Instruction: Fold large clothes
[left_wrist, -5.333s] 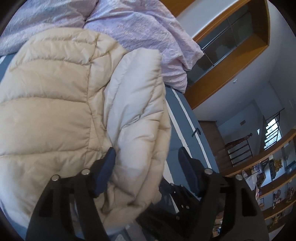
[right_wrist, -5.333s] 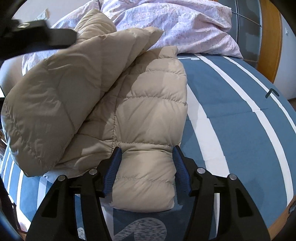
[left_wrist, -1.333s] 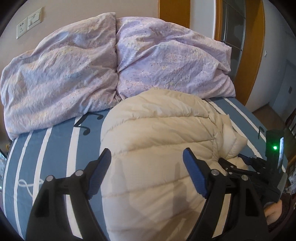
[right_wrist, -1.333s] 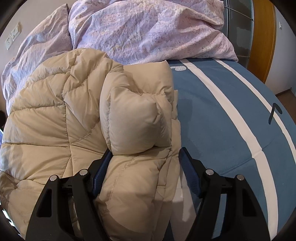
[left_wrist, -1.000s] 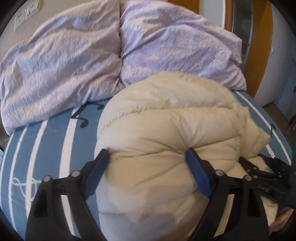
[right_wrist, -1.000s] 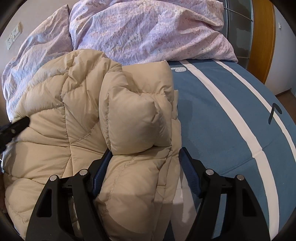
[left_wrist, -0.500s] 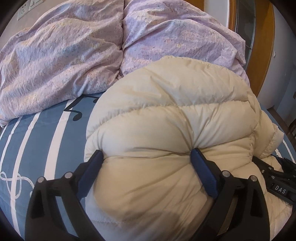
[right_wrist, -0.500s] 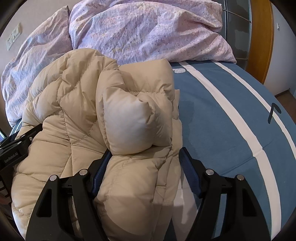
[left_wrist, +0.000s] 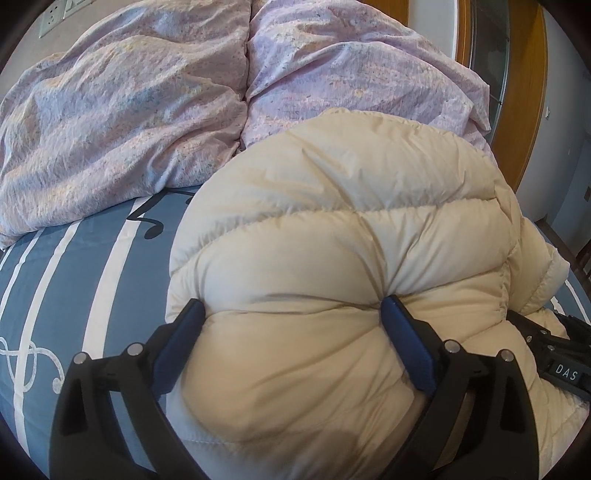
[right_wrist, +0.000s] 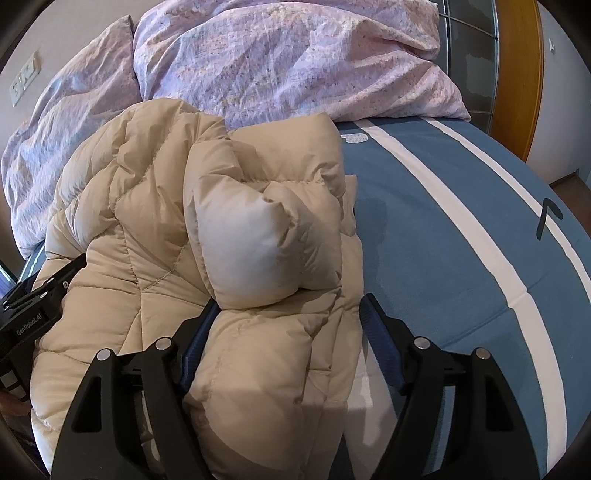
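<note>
Left tool (left_wrist: 291, 314): jaws spread wide, just opened further, pads pushed into the bulging beige puffer jacket (left_wrist: 332, 240) on the bed (left_wrist: 92, 266). Right tool (right_wrist: 286, 314): jaws wide, opening, straddling the jacket's right edge. Right view shows open striped sheet rightward; left view shows it leftward. Pillows (left_wrist: 147, 92) lie beyond.

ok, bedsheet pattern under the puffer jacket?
Blue bedsheet with white stripes and a few dark music-note marks; clearest in the right wrist view.
</note>
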